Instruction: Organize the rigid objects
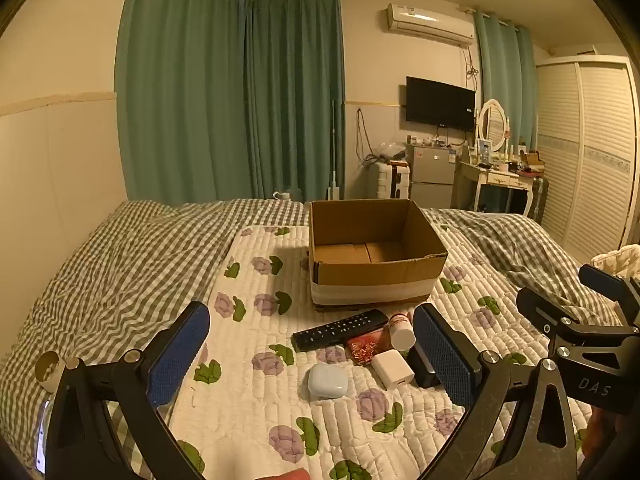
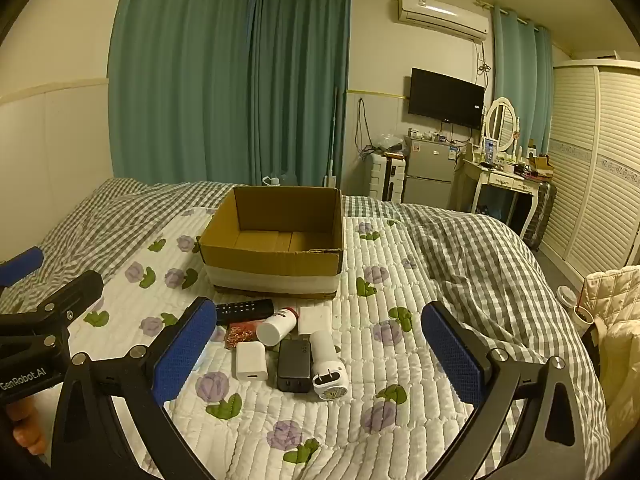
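An open, empty cardboard box (image 1: 376,276) (image 2: 272,260) sits on the floral quilt. In front of it lies a cluster of small things: a black remote (image 1: 340,328) (image 2: 244,307), a white bottle (image 1: 401,330) (image 2: 277,326), a red packet (image 1: 366,346) (image 2: 240,332), a white charger (image 1: 393,369) (image 2: 251,361), a black charger (image 1: 424,368) (image 2: 295,364), a pale blue case (image 1: 327,380) and a white plug adapter (image 2: 328,364). My left gripper (image 1: 311,312) hovers open over the cluster, holding nothing. My right gripper (image 2: 319,306) also stands wide open above it, with nothing between its fingers.
The quilt (image 2: 360,400) covers a bed with a grey checked duvet (image 1: 120,280). A paper cup (image 1: 50,368) stands at the bed's left, and a cream jacket (image 2: 616,320) at its right. A wardrobe (image 2: 600,180), dressing table and small fridge line the far wall.
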`<state>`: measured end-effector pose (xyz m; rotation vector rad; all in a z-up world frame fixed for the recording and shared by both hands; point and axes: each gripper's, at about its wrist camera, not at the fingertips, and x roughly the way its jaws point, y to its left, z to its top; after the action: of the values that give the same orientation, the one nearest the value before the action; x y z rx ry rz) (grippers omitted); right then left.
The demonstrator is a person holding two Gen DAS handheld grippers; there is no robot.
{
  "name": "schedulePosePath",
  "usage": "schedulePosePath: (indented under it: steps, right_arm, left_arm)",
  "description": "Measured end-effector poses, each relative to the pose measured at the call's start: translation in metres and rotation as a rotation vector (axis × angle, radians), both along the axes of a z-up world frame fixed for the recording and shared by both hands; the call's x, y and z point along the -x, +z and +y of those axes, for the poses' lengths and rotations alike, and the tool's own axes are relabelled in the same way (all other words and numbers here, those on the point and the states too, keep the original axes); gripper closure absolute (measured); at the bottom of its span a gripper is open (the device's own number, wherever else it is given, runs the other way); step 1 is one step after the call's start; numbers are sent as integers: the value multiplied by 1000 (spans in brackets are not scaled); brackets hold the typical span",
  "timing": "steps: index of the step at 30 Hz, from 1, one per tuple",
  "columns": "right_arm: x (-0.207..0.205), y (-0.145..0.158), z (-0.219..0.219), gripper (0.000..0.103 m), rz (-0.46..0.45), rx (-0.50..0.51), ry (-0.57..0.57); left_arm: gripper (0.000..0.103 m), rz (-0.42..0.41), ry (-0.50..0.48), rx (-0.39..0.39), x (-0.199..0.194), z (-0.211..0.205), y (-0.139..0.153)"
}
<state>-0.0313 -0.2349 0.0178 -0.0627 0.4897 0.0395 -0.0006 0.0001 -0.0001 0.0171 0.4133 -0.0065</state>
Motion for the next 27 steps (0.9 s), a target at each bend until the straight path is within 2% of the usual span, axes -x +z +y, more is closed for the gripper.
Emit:
schedulePosePath:
  steps: [13, 27]
  right_arm:
    - [-1, 1, 1, 0, 13, 8, 0]
    - [-5, -11, 0, 0, 29, 8, -2]
  left_arm:
    - [0, 14, 1, 8, -3, 1, -5]
    - [0, 21, 7, -2, -6, 4, -6]
